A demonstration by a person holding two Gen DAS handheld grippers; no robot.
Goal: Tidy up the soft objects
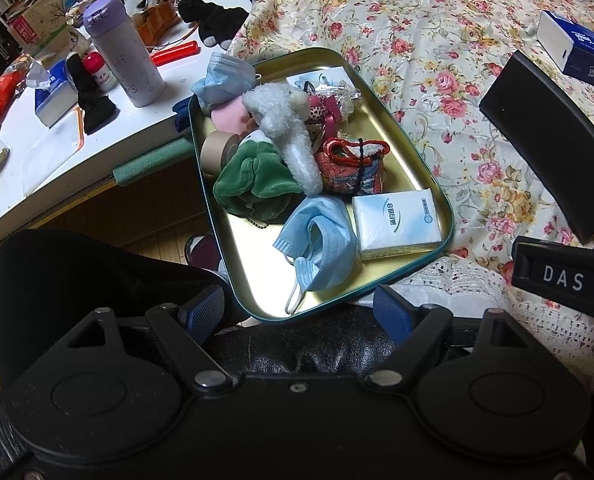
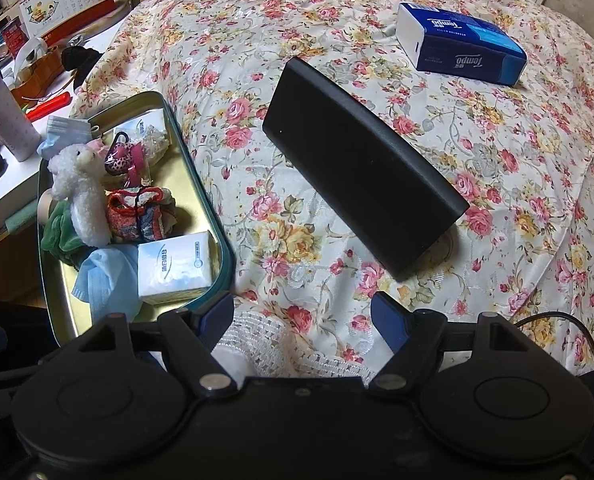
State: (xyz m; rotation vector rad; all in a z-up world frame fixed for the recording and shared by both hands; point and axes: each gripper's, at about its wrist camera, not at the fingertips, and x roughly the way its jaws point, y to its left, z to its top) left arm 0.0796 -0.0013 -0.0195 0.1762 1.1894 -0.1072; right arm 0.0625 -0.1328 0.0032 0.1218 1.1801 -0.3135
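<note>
Right wrist: tissue box reads "Tempo".

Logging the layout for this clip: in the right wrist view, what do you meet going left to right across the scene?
Purple bottle → white plush toy → white tissue pack in the tin tray → black case on the floral bedspread → blue Tempo tissue box.

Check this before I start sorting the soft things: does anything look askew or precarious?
Yes. The metal tray sits half off the flowered bed, its left side overhanging the gap beside the desk. A crumpled blue mask hangs over its far rim.
</note>
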